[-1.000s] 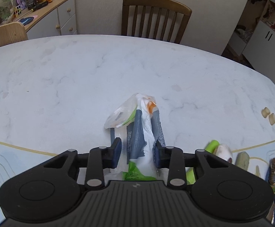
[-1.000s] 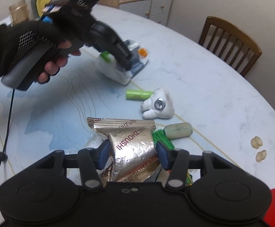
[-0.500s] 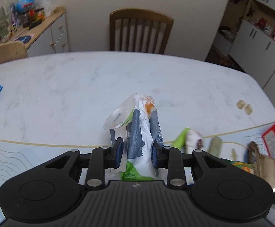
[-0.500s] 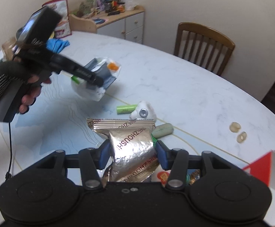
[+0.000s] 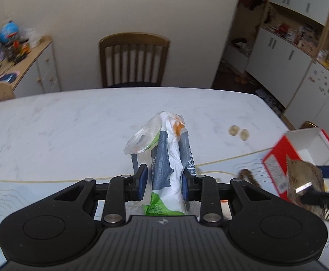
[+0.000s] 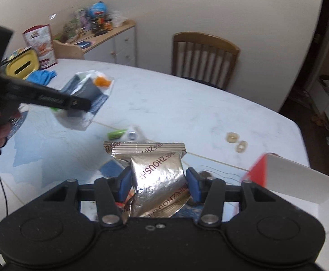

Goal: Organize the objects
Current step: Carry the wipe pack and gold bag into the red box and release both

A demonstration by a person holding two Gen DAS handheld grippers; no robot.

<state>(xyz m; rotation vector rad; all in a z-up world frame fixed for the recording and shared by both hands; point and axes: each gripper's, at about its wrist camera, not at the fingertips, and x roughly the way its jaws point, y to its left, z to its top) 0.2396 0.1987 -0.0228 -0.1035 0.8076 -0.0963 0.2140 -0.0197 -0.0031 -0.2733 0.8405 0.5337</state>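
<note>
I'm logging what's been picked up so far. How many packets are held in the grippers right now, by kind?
White plastic packet, in the left gripper: 1
Gold foil packet, in the right gripper: 1
Total: 2

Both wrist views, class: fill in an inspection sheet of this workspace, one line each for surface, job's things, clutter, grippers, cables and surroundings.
Surface: white marbled table with a pale blue mat at the near side.
Job's things: white, grey and green plastic packet; foil packet; open red and white box.
Clutter: green tube, two small pale rings, blue cloth, yellow tin.
Grippers: left gripper shut on the plastic packet; right gripper shut on the foil packet; both packets off the table.
Cables: thin black cable hanging below the left hand.
Surroundings: wooden chair, crowded sideboard, white cupboards.
</note>
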